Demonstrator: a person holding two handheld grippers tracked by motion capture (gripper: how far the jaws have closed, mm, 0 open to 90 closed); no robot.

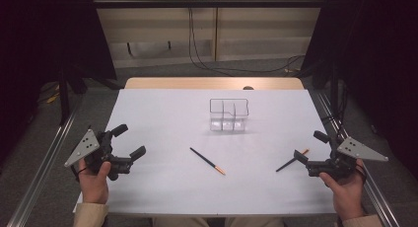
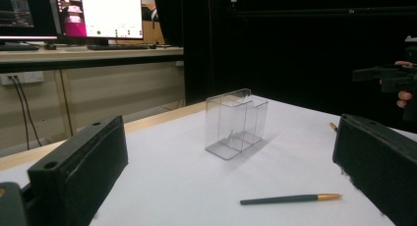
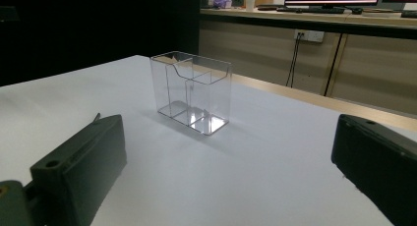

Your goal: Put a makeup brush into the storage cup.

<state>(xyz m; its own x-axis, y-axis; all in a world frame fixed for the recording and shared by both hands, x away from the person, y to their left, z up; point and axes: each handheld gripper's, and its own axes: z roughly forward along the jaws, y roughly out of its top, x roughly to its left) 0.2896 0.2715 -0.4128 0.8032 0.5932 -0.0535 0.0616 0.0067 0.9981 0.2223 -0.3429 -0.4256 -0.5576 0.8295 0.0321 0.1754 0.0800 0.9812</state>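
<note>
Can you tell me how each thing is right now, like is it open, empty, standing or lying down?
Left tool: open, holding nothing.
Right tool: open, holding nothing.
Clear box: standing upright, its compartments empty.
Middle pen: lying flat on the table, untouched.
Right pen: lying flat by the right tool; touching or not, I can't tell.

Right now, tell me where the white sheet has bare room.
Bare: between the clear organizer and the table's far edge, and between the left tool and the middle pen. Tighter: the second pen lies right by the right tool.
</note>
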